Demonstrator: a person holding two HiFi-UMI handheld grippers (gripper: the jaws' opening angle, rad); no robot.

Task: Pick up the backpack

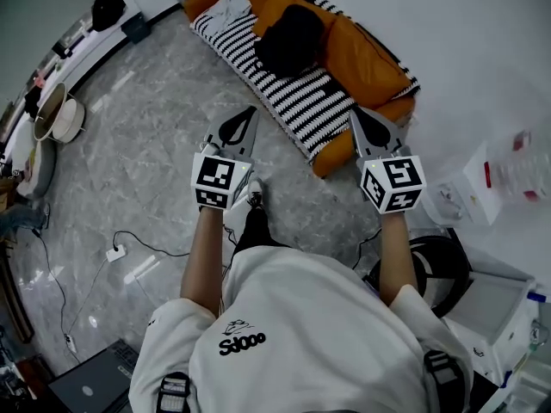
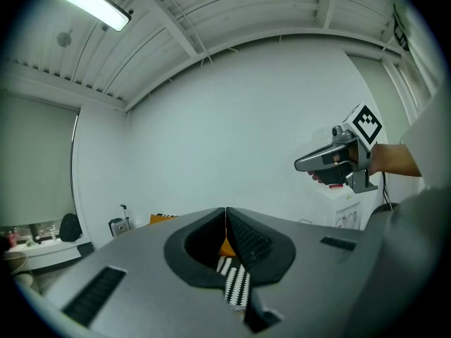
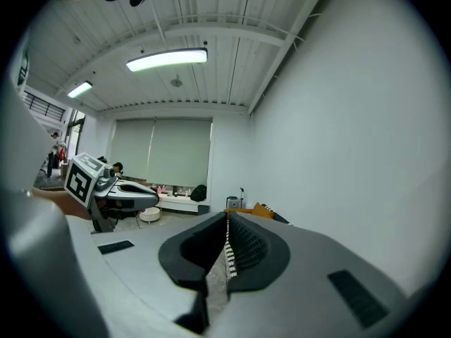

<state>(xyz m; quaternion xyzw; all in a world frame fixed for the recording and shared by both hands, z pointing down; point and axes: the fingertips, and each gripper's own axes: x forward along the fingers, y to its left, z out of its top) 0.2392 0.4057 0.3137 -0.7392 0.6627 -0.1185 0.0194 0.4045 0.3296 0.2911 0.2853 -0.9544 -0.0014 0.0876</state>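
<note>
The backpack (image 1: pixel 289 38) lay near the top centre of the head view, a dark, rounded heap resting on a black-and-white striped cover (image 1: pixel 297 97). The cover was spread over a low orange couch (image 1: pixel 370 58) that ran diagonally from the top middle towards the right. Nothing touched the backpack.

Both grippers were held out below the couch in the frame, well apart from the backpack. The left gripper (image 1: pixel 251 112) pointed up the frame, its tip over the grey marbled floor (image 1: pixel 155 153) just beside the lower left edge of the striped cover. Its tongs were pressed together with nothing between them. In its own view the two pads met in one thin line, and a strip of the striped cover and a bit of orange showed below them.

The right gripper (image 1: pixel 355 112) hung over the lower end of the couch, where the stripes gave way to orange. Its tongs were likewise closed tight and empty.

Each gripper showed at the side of the other's view, level with it.

At the lower left of the head view a white power strip (image 1: pixel 114 253) with its cable lay on the floor. White boxes (image 1: pixel 504 179) stood at the right edge.
</note>
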